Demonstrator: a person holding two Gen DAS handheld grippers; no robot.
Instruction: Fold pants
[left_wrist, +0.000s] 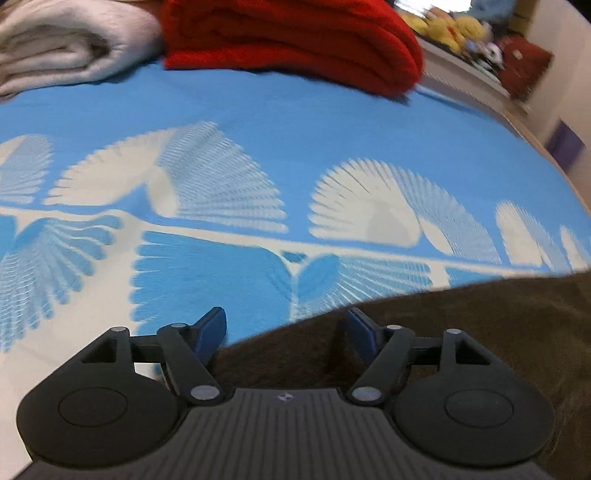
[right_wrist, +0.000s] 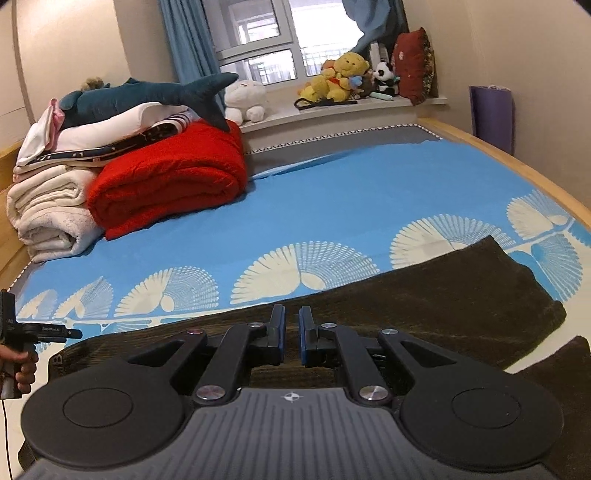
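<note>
Dark brown pants (right_wrist: 443, 295) lie flat across the near part of a bed with a blue and white patterned sheet (right_wrist: 351, 199). In the left wrist view the pants (left_wrist: 461, 332) fill the lower right. My left gripper (left_wrist: 286, 328) is open, its blue pads apart, low over the pants' left edge and holding nothing. It also shows at the far left of the right wrist view (right_wrist: 44, 332), held by a hand. My right gripper (right_wrist: 291, 332) is above the middle of the pants, its pads nearly together with a thin gap and nothing between them.
A folded red blanket (right_wrist: 170, 177) and a stack of white towels (right_wrist: 48, 218) with a plush shark (right_wrist: 147, 98) sit at the bed's far left. The red blanket (left_wrist: 295, 40) also shows in the left wrist view. Stuffed toys (right_wrist: 340, 79) line the windowsill. A wooden bed frame (right_wrist: 517, 158) runs along the right.
</note>
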